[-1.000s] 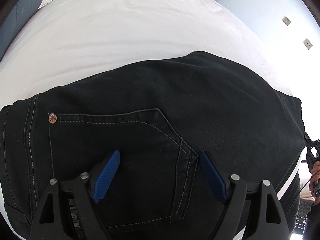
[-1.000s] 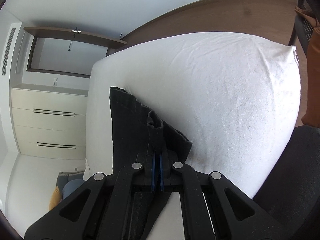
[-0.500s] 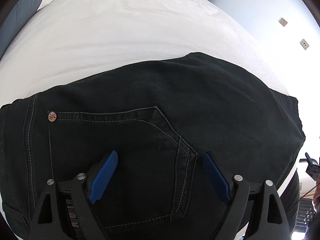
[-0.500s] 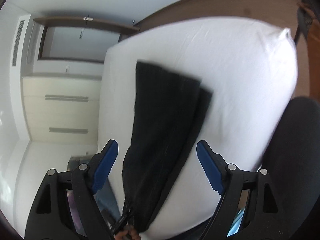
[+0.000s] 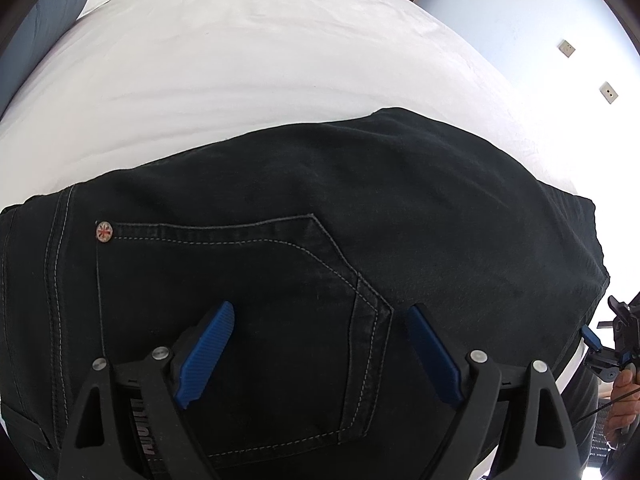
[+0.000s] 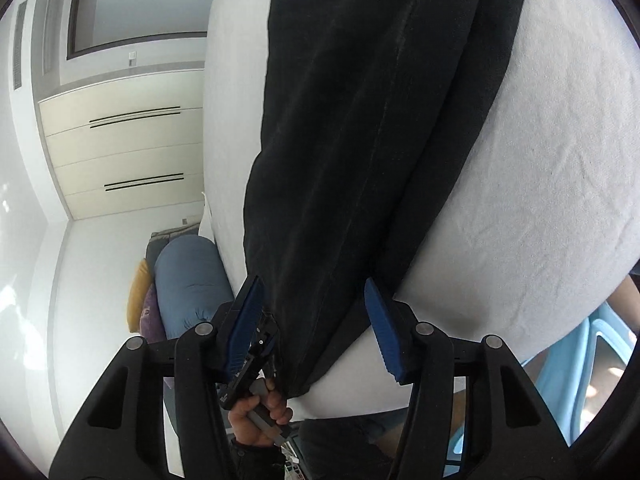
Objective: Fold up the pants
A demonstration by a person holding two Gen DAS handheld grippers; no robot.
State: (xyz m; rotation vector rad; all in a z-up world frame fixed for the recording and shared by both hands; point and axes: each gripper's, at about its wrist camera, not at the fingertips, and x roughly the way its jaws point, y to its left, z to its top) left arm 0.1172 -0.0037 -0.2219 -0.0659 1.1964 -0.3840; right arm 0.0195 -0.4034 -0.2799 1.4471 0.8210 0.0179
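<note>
The black pants (image 5: pixel 304 208) lie flat on the white bed (image 5: pixel 248 48), folded so that a back pocket (image 5: pixel 240 300) with pale stitching faces up. A small round rivet (image 5: pixel 104 231) marks the pocket's upper left corner in the left wrist view. The fabric looks mostly smooth, with the far folded edge curving across the sheet.

The left hand-held gripper (image 5: pixel 318 354) hovers over the pocket, pointing steeply down. Its jaws stand wide apart and nothing is caught between them; whether the blue pads (image 5: pixel 206 354) touch the cloth below I cannot tell.

In the right wrist view the pants (image 6: pixel 372 120) run away from the camera as a long dark band along the bed (image 6: pixel 540 168), their near end hanging over the mattress edge. The right hand-held gripper (image 6: pixel 316 328) sits at that near end with its jaws closing; the cloth passes between the blue pads (image 6: pixel 382 330), yet they do not press on it.

Below, a hand (image 6: pixel 262 414) grips the handle of the other tool. Beyond the bed stand pale drawers (image 6: pixel 124 148), with a blue cushion (image 6: pixel 188 280) and a yellow cushion (image 6: pixel 138 296) near the floor
</note>
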